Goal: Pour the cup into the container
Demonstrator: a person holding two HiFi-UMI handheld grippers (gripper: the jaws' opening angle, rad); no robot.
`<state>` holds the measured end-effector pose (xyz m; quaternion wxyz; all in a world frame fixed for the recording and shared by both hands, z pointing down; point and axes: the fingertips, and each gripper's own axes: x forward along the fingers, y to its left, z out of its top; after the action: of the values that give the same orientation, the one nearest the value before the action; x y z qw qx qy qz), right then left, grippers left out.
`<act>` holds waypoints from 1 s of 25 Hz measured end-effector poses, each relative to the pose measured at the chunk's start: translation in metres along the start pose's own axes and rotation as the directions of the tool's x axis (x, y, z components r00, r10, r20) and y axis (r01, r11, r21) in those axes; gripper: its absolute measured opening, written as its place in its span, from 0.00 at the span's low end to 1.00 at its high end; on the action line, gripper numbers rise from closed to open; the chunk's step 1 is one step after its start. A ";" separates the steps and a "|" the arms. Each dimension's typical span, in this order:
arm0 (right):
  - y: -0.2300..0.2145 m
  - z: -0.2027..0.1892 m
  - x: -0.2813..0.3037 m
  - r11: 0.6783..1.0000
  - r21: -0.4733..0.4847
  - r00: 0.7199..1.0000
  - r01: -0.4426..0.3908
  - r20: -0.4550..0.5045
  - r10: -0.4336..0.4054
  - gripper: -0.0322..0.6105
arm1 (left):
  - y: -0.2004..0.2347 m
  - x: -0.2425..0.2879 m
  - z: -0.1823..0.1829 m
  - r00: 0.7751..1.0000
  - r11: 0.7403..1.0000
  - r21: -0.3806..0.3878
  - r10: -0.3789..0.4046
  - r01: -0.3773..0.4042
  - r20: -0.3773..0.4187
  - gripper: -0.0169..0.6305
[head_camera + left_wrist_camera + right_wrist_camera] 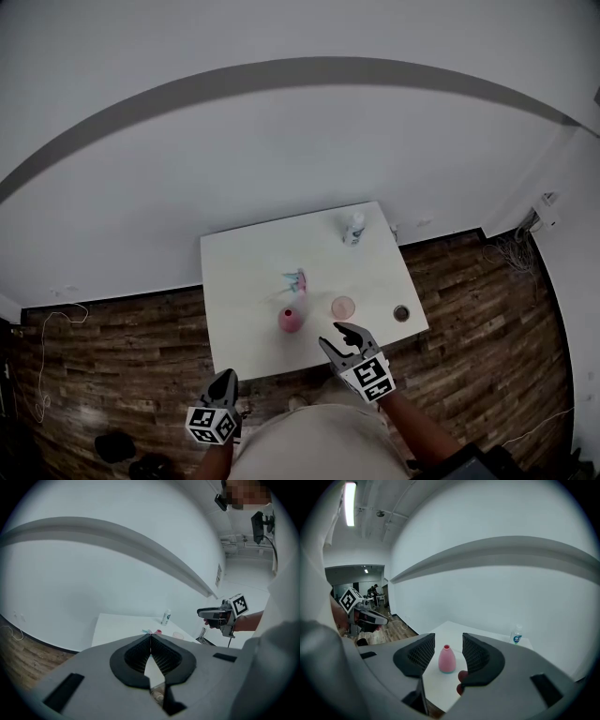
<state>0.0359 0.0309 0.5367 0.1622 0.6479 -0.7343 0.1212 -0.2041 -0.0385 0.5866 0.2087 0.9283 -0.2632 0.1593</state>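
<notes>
A pale pink translucent cup stands near the front right of the white table. A pink vase-shaped container is to its left, and a small dark round pot to its right. My right gripper hovers open at the table's front edge, just short of the cup, with nothing in it. In the right gripper view the vase shows between the open jaws, further off. My left gripper hangs shut and empty below the front edge; its tips meet.
A water bottle stands at the table's far right corner. A small blue and pink object lies mid-table. Wooden floor surrounds the table, a white wall rises behind it, and cables lie at the right.
</notes>
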 end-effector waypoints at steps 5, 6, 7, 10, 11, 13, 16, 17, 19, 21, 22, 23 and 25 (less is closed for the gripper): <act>0.002 -0.007 -0.020 0.999 0.009 0.999 0.036 -0.019 -0.036 0.34 | -0.003 -0.005 -0.013 1.000 0.999 -0.040 -0.019 0.019 -0.002 0.04; 0.003 -0.010 -0.024 0.999 0.012 0.999 0.042 -0.026 -0.042 0.34 | -0.003 -0.005 -0.018 1.000 0.999 -0.045 -0.021 0.021 -0.006 0.04; 0.005 -0.012 -0.028 0.999 0.014 0.998 0.046 -0.034 -0.046 0.34 | -0.003 -0.006 -0.023 1.000 0.998 -0.051 -0.023 0.023 -0.010 0.04; 0.010 -0.020 -0.039 0.998 0.024 0.997 0.056 -0.056 -0.055 0.34 | -0.002 -0.009 -0.038 0.999 0.998 -0.064 -0.030 0.028 -0.027 0.04; 0.011 -0.023 -0.043 0.998 0.029 0.996 0.060 -0.063 -0.058 0.34 | -0.002 -0.010 -0.044 0.999 0.997 -0.067 -0.032 0.030 -0.036 0.04; 0.014 -0.031 -0.052 0.997 0.040 0.995 0.067 -0.076 -0.063 0.34 | -0.003 -0.013 -0.058 0.998 0.997 -0.075 -0.035 0.030 -0.055 0.04; 0.016 -0.043 -0.061 0.996 0.049 0.993 0.078 -0.092 -0.073 0.34 | -0.004 -0.015 -0.076 0.996 0.996 -0.079 -0.038 0.032 -0.080 0.04; 0.017 -0.046 -0.063 0.995 0.054 0.993 0.079 -0.095 -0.074 0.34 | -0.004 -0.016 -0.080 0.995 0.997 -0.076 -0.039 0.032 -0.089 0.04; 0.019 -0.050 -0.066 0.995 0.065 0.993 0.079 -0.096 -0.072 0.34 | -0.006 -0.019 -0.086 0.994 0.997 -0.069 -0.039 0.032 -0.103 0.04; 0.019 -0.053 -0.072 0.994 0.071 0.993 0.080 -0.093 -0.073 0.34 | -0.012 -0.022 -0.089 0.993 0.997 -0.064 -0.040 0.033 -0.109 0.04; 0.018 -0.053 -0.074 0.994 0.074 0.993 0.083 -0.088 -0.076 0.34 | -0.015 -0.023 -0.089 0.993 0.998 -0.062 -0.039 0.032 -0.110 0.04; 0.016 -0.052 -0.076 0.993 0.076 0.994 0.087 -0.078 -0.081 0.34 | -0.018 -0.023 -0.089 0.993 0.998 -0.059 -0.038 0.032 -0.111 0.04; 0.011 -0.046 -0.080 0.992 0.078 0.995 0.095 -0.045 -0.091 0.34 | -0.024 -0.021 -0.088 0.993 0.998 -0.052 -0.038 0.032 -0.116 0.04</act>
<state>0.0375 0.1236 0.5473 0.1565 0.6848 -0.6944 0.1562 -0.2240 0.0302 0.6464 0.2497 0.9163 -0.2382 0.2030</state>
